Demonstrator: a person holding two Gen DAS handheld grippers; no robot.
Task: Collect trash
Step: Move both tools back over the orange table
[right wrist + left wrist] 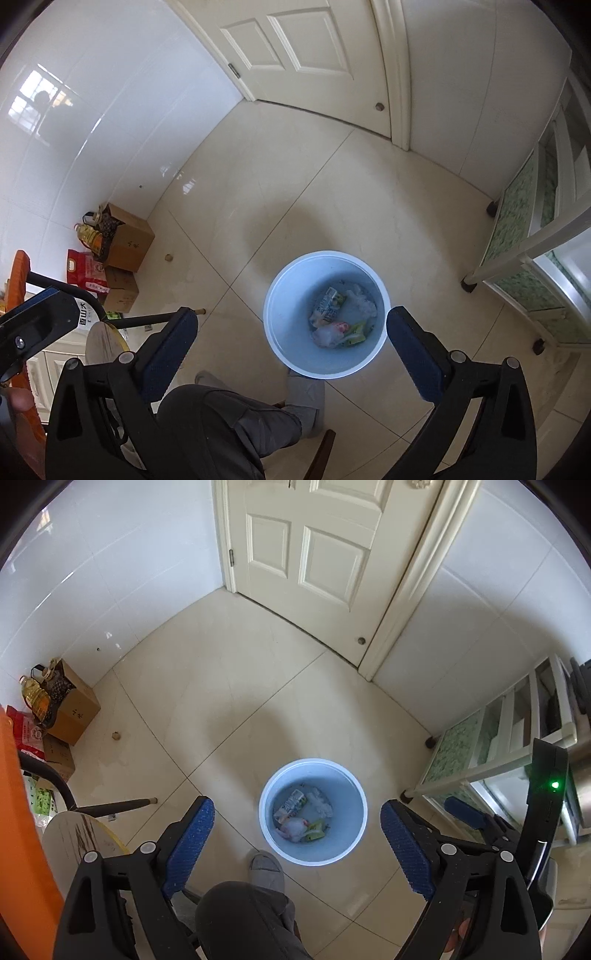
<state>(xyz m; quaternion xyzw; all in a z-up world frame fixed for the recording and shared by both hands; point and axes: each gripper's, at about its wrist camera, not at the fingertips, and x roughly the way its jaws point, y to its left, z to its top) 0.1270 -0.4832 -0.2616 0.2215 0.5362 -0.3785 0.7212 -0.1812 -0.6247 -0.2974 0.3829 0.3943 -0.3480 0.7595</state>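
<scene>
Spread wide, both pairs of blue-padded fingers (406, 845), gripping nothing: left gripper (297, 843) and right gripper (291, 354) poised above the round pale-blue plastic bin (266, 827), apart from its rim. Down inside the bin, the trash: printed drink carton (327, 304), crumpled white tissue (364, 302), green-yellow wrapper (356, 332). Just below the bin, a grey slipper (266, 869) and dark-trousered knee (240, 919). Well left of the bin, brown cardboard boxes (129, 240), yellow oil bottle (90, 236). Right of the bin, white shelf unit (491, 738). Beyond the bin, cream panelled door (314, 554).
</scene>
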